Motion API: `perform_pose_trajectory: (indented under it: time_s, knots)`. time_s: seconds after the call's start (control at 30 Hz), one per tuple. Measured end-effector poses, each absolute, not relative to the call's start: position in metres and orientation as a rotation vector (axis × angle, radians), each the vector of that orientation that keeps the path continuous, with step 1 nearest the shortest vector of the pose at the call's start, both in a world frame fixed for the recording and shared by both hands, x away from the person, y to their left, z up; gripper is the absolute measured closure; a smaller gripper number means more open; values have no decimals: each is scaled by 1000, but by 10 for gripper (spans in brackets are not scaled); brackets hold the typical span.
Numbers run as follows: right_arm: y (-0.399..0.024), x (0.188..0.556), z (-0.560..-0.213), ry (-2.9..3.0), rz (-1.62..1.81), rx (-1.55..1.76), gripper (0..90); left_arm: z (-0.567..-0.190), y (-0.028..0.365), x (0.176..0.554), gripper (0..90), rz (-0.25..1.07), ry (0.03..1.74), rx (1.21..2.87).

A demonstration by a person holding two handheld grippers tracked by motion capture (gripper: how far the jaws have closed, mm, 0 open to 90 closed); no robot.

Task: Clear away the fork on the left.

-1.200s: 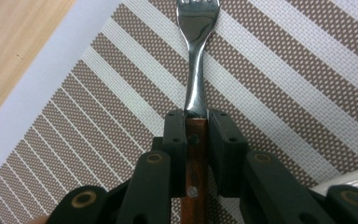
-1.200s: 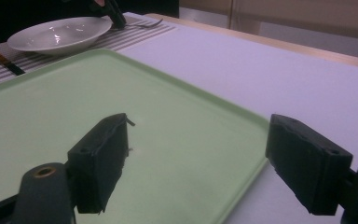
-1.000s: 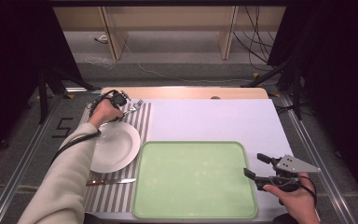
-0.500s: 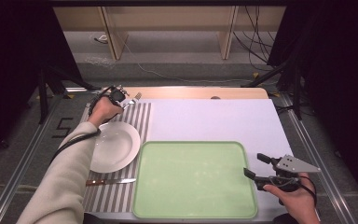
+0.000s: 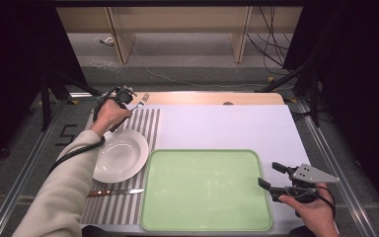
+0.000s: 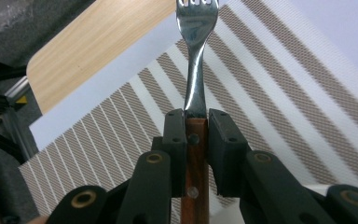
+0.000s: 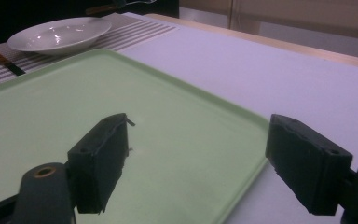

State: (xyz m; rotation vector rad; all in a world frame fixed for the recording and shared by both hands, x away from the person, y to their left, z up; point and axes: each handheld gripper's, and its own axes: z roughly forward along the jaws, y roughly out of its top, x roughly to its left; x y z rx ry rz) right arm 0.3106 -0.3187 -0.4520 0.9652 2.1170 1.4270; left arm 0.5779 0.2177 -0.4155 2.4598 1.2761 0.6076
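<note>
Left claw clamped on fork

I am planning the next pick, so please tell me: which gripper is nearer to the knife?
Left. The left gripper holds a fork beyond the plate from the knife; the right gripper is across the tray, farther away.

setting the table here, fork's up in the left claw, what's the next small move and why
Probably carry the fork to the striped placemat beside the white plate and lower it. The left claw is shut on its wooden handle, the knife already lies there, and the right claw waits open by the green tray.
</note>
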Motion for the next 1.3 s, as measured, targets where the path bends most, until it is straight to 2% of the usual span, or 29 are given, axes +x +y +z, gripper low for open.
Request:
perform_pose_trajectory:
  time_s: [0.57,1.3]
  knots:
    - [-319,310,-451,2105,1432,969,215,-398,201,522,772,483,1313,2359]
    - [-320,310,-451,2088,1438,972,195,-397,177,459,772,453,1233,2373]
